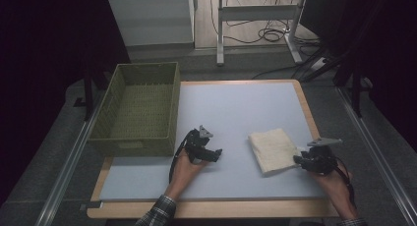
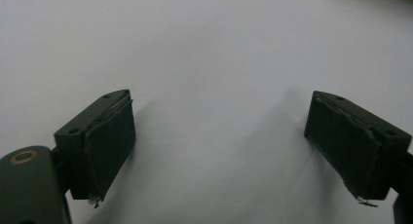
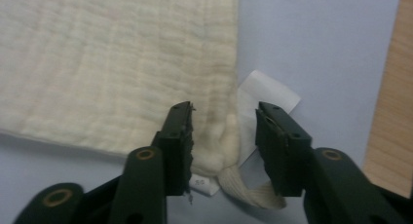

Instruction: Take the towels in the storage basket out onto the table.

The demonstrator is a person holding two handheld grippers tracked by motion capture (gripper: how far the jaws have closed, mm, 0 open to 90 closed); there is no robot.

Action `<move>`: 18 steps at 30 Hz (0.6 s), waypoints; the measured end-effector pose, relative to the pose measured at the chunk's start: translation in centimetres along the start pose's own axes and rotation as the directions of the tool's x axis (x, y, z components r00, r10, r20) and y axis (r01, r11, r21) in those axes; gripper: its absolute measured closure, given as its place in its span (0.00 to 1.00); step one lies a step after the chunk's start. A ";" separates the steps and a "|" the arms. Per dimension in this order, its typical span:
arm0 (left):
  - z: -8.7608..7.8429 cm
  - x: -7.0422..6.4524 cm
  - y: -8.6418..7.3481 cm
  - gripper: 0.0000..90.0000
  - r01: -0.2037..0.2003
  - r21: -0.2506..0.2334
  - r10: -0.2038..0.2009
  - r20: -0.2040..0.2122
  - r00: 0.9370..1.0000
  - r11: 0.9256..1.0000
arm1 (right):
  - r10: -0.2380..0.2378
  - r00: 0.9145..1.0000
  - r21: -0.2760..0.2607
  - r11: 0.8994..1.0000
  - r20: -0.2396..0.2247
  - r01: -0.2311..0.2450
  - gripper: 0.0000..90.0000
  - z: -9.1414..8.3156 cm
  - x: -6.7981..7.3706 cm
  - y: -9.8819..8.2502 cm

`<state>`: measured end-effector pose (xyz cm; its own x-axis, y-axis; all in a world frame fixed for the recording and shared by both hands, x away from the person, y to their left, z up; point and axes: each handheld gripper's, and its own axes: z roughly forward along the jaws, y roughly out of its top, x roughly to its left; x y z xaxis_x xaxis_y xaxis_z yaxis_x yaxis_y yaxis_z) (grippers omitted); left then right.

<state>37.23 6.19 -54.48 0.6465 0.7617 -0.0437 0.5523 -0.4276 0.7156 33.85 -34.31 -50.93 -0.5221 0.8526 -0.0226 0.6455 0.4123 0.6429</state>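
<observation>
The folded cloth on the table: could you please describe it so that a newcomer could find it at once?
Start at the pale blue mat on the wooden table, with the green woven basket at its left. The folded cloth lies flat near the right edge, just in front of the right gripper. It is cream, soft and crinkled, with a white label at its corner.

A: The folded cream cotton cloth (image 3: 117, 63) runs off the top and left edges in the right gripper view. How many layers it has, I cannot tell.

B: The small white fabric label (image 3: 267, 93) is partly hidden under the cloth's corner; any print is too small to read.

A: The woven green rectangular basket (image 1: 140, 105) has its near inner wall hidden.
</observation>
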 end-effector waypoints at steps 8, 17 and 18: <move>0.0 0.0 0.0 0.13 -0.002 -0.001 0.002 -0.001 1.000 1.000 | 0.127 0.987 0.005 0.992 -0.102 -0.127 0.97 -0.2 -0.6 -0.3; 0.0 0.0 0.0 0.13 -0.005 -0.001 0.005 -0.001 1.000 1.000 | 0.060 0.987 -0.086 0.994 -0.147 -0.073 0.97 -3.3 1.1 3.9; 0.0 0.0 0.0 0.13 -0.005 -0.001 0.005 -0.001 1.000 1.000 | 0.025 0.987 -0.097 0.994 -0.158 -0.040 0.97 -3.4 2.2 5.2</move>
<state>37.23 6.20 -54.49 0.6485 0.7602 -0.0396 0.5489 -0.4308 0.7163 34.17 -31.35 -45.04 -0.5872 0.8013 0.1143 0.6092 0.3445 0.7143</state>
